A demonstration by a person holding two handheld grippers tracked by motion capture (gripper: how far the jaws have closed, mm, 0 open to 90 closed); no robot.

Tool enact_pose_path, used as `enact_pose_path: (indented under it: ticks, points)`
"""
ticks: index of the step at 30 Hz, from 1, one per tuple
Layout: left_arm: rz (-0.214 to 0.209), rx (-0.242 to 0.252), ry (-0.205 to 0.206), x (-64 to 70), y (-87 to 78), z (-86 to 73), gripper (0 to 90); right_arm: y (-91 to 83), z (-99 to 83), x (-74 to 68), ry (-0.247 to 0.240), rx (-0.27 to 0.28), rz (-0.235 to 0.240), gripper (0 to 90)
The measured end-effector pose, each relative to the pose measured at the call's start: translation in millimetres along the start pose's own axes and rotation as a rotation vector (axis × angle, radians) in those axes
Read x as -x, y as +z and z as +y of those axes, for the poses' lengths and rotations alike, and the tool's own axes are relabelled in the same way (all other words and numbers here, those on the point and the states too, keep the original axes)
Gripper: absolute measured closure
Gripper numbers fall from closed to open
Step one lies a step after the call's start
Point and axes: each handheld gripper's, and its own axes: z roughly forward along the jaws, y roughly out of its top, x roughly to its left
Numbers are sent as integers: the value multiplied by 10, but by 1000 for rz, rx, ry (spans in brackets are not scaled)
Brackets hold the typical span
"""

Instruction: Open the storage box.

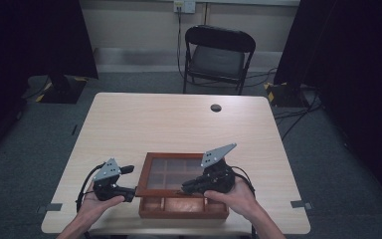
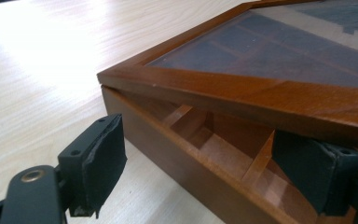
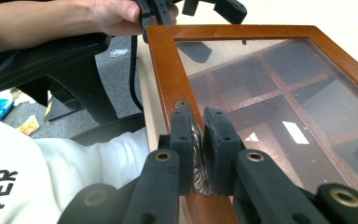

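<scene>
A brown wooden box (image 1: 184, 209) with divided compartments sits near the table's front edge. Its glass-paned lid (image 1: 171, 172) is lifted a little at the front. My right gripper (image 1: 186, 188) is shut on the small metal clasp (image 3: 197, 158) on the lid's front frame (image 3: 165, 70). My left gripper (image 1: 132, 193) stands open at the box's left front corner. In the left gripper view one pad (image 2: 98, 168) lies outside the box wall (image 2: 177, 158). The other pad (image 2: 317, 172) sits under the raised lid (image 2: 261, 93). The left gripper (image 3: 168, 9) also shows in a hand beyond the lid's corner.
The light wooden table (image 1: 169, 119) has a cable hole (image 1: 216, 107) at the back. A black folding chair (image 1: 219, 55) stands behind it. A person's white sleeve (image 3: 51, 177) and a black seat (image 3: 51, 60) lie left of the box.
</scene>
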Motion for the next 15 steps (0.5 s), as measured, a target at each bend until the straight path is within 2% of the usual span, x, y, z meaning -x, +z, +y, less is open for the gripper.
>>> enact_pose_path:
  ticks: [4,6,8,10,11,13,15]
  points:
    - [7,22,33,45,4,14,180,-14,19,5,-1,4,-1,829]
    - [4,34,29,55,13,17,181,-16,30,5,2,1,-4,829]
    - [-18,38,13,52,24,21,180,-19,36,8,1,2,-4,829]
    - [-21,37,18,58,35,25,179,-21,37,17,3,5,2,828]
    - [-22,45,4,62,57,24,179,-19,36,25,5,4,7,827]
    - [-31,45,4,57,94,35,179,-22,37,24,5,8,3,822]
    - [-22,50,32,58,85,58,182,-32,44,18,3,13,-14,793]
